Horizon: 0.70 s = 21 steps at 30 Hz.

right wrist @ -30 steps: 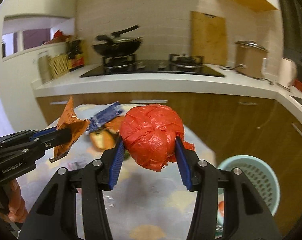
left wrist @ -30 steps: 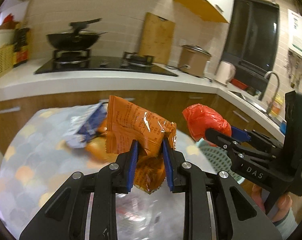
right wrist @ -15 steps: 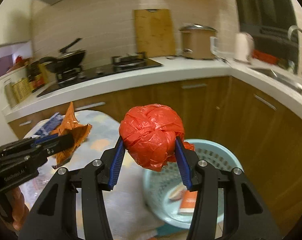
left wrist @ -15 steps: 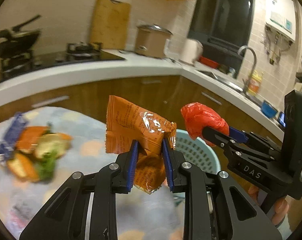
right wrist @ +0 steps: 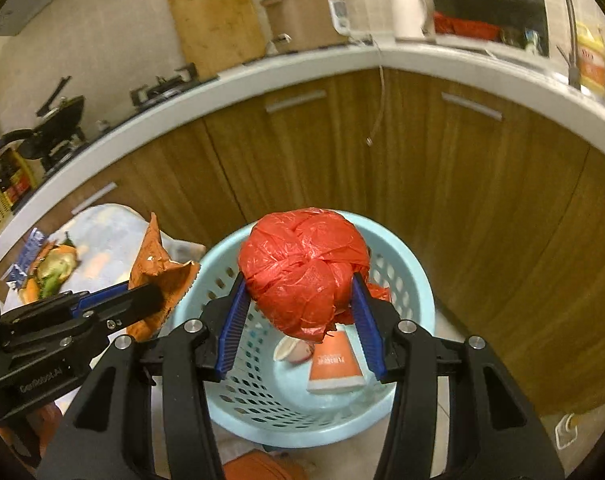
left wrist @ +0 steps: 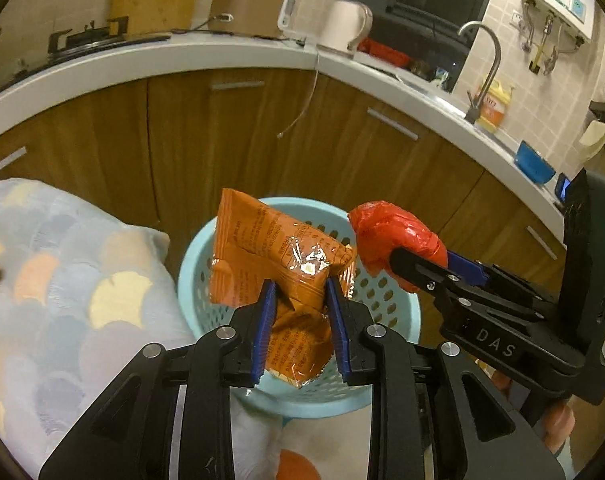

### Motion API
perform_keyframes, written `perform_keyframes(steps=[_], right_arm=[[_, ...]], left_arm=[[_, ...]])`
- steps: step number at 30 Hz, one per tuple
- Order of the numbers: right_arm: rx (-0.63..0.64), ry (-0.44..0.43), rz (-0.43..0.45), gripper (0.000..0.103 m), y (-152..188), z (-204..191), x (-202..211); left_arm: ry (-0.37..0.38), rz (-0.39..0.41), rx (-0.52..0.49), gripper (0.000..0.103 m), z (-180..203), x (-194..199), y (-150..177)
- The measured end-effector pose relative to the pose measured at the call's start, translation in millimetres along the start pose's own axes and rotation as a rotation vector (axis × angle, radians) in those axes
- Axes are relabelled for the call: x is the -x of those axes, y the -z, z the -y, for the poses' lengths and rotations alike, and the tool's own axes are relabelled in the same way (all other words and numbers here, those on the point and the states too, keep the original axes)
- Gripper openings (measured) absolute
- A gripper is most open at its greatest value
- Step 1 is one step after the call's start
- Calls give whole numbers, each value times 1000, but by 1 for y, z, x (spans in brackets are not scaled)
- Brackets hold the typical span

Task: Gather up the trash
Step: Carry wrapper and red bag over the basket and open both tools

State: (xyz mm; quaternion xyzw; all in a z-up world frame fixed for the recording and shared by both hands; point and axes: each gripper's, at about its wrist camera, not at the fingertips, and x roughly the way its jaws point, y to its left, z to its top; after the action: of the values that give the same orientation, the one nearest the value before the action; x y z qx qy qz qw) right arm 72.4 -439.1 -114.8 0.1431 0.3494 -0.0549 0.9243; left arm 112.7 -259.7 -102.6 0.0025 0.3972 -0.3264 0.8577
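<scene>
The left tongs (left wrist: 298, 292), jaws just easing wider, are pinching an orange wrapper (left wrist: 274, 256) and the right tongs (right wrist: 300, 300) are clamping a red bag ball (right wrist: 302, 268), both hanging over the blue basket (right wrist: 418, 280) beside the tabletop (left wrist: 62, 280), wooden cabinets (left wrist: 222, 140) standing beyond.
</scene>
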Motion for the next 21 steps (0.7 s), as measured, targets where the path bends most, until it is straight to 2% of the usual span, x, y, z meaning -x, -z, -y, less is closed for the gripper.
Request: perform_keyframes(steps=[2, 6, 7, 8, 16, 21], right_arm=[[-29, -10, -19, 50, 1, 7, -6], [-47, -8, -57, 55, 3, 12, -16], [-58, -12, -67, 62, 3, 13, -18], [-69, -23, -70, 65, 5, 15, -18], [-57, -22, -37, 65, 2, 7, -3], [-3, -76, 3, 65, -2, -22, 16]], left_arm=[[-7, -12, 1, 36, 0, -7, 0], [-9, -16, 15, 45, -5, -8, 1], [-14, -16, 19, 50, -7, -7, 0], [-18, -10, 26, 52, -9, -5, 1], [-42, 34, 67, 52, -25, 26, 3], [-75, 88, 87, 53, -33, 61, 10]])
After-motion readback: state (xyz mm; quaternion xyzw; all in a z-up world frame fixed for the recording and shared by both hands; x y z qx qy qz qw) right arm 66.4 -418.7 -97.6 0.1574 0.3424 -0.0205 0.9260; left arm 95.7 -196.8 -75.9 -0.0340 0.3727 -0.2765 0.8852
